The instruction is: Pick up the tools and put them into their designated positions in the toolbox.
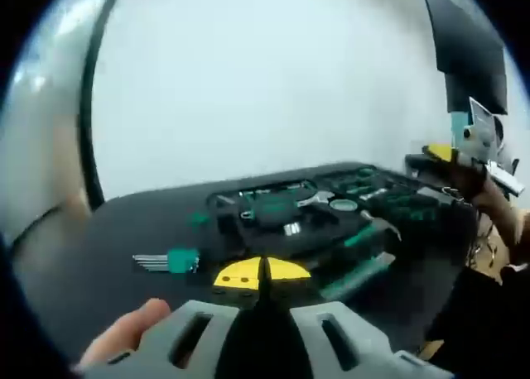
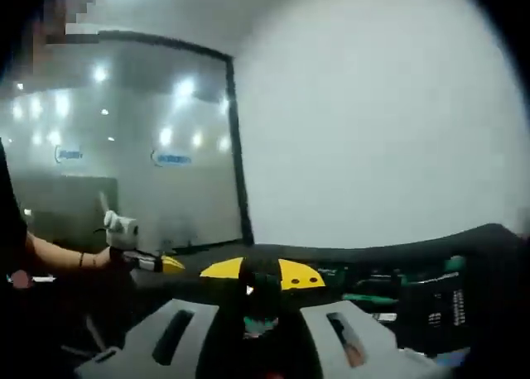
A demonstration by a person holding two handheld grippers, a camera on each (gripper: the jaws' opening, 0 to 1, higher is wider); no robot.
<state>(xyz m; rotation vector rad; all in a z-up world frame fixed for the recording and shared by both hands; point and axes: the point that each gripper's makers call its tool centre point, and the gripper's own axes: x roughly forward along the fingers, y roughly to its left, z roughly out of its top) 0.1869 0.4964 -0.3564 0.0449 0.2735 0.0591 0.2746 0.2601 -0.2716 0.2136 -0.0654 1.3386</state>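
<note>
The open black toolbox (image 1: 319, 213) lies on a dark table (image 1: 124, 222), with green-handled tools in its slots. A green-holdered hex key set (image 1: 170, 261) lies on the table left of it. My left gripper (image 1: 262, 273) is low in front of the box, its yellow pads pressed together with nothing between them. My right gripper (image 1: 464, 151) hovers above the box's right end. In the right gripper view, my right gripper (image 2: 261, 275) has a small dark, greenish tool (image 2: 260, 300) pinched between its yellow pads. The toolbox (image 2: 414, 300) is at lower right, the left gripper (image 2: 137, 251) at left.
A white wall stands behind the table. A glass partition with a dark frame (image 2: 236, 147) shows ceiling light reflections. A hand (image 1: 124, 329) grips the left tool from below, and a forearm (image 2: 58, 255) holds it. A dark panel (image 1: 468, 48) hangs at top right.
</note>
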